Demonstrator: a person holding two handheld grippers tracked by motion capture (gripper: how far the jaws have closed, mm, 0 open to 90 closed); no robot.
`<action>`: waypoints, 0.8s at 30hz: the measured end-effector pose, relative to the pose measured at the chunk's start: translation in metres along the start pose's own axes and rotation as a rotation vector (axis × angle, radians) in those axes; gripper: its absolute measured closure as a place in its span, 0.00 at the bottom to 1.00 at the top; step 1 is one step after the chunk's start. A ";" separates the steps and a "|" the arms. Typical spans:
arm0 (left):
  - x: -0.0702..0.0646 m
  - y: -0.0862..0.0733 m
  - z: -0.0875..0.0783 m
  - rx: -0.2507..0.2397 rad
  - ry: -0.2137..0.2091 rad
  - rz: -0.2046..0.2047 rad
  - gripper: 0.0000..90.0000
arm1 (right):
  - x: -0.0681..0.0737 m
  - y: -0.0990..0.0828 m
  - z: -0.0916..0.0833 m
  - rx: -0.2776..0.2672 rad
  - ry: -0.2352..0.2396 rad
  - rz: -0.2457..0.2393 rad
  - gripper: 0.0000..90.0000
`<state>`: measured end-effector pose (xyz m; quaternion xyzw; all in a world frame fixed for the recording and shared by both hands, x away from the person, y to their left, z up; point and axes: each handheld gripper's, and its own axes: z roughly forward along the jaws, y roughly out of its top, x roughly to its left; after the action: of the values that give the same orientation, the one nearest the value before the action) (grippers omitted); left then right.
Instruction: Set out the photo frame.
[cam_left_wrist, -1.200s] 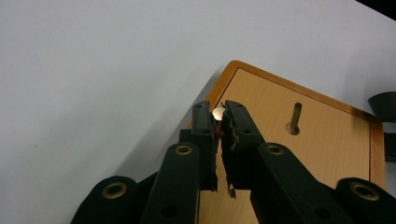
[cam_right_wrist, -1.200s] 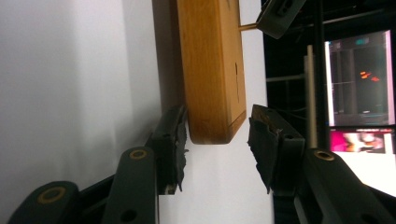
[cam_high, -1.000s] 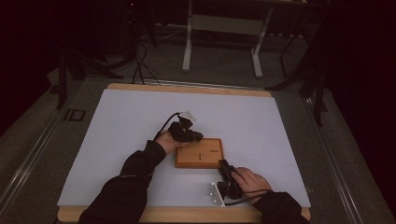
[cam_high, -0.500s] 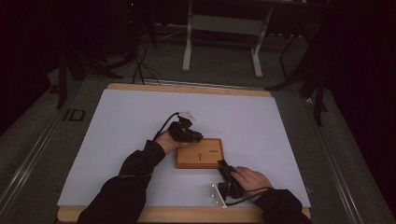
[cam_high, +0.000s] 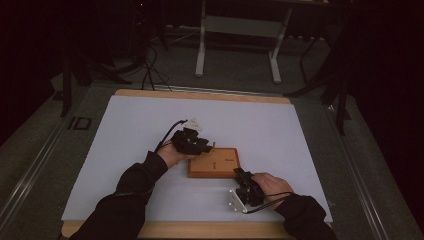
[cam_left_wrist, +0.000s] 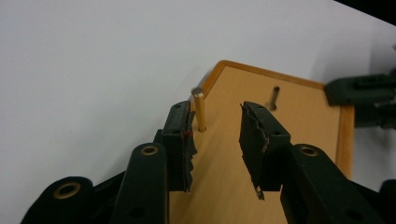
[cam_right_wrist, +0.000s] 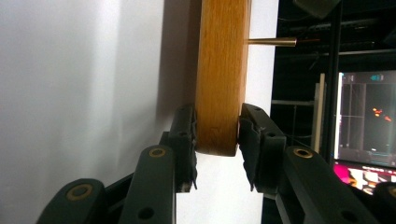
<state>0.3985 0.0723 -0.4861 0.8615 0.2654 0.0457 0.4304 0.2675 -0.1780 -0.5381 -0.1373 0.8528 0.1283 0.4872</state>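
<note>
High view: wooden block (cam_high: 214, 163) lies mid white mat (cam_high: 125, 145); my left gripper (cam_high: 192, 142) at its far-left corner, right gripper (cam_high: 245, 187) at near-right edge.
Left gripper view: jaws just opening, part-spread, brass pin (cam_left_wrist: 200, 110) standing free beside left pad.
Right gripper view: jaws clamp block edge.

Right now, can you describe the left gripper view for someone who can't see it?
The left gripper, jaws open, faces a thin brass pin standing upright in a flat orange-brown wooden board on a white table. A second, darker pin stands farther back.

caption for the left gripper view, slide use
Left tool open beside a brass pin standing upright in the wooden board.
</note>
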 end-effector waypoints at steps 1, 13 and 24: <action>0.000 -0.001 -0.003 -0.002 -0.006 0.003 0.68 | -0.002 0.000 0.000 -0.002 0.008 0.002 0.75; -0.001 -0.016 -0.038 -0.044 0.001 -0.009 0.60 | -0.024 -0.004 -0.003 -0.048 0.085 0.087 0.75; -0.005 -0.035 -0.078 -0.092 0.039 -0.007 0.58 | -0.044 -0.006 -0.003 -0.062 0.137 0.124 0.76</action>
<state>0.3559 0.1429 -0.4631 0.8389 0.2744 0.0732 0.4644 0.2884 -0.1800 -0.4991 -0.1079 0.8867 0.1748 0.4143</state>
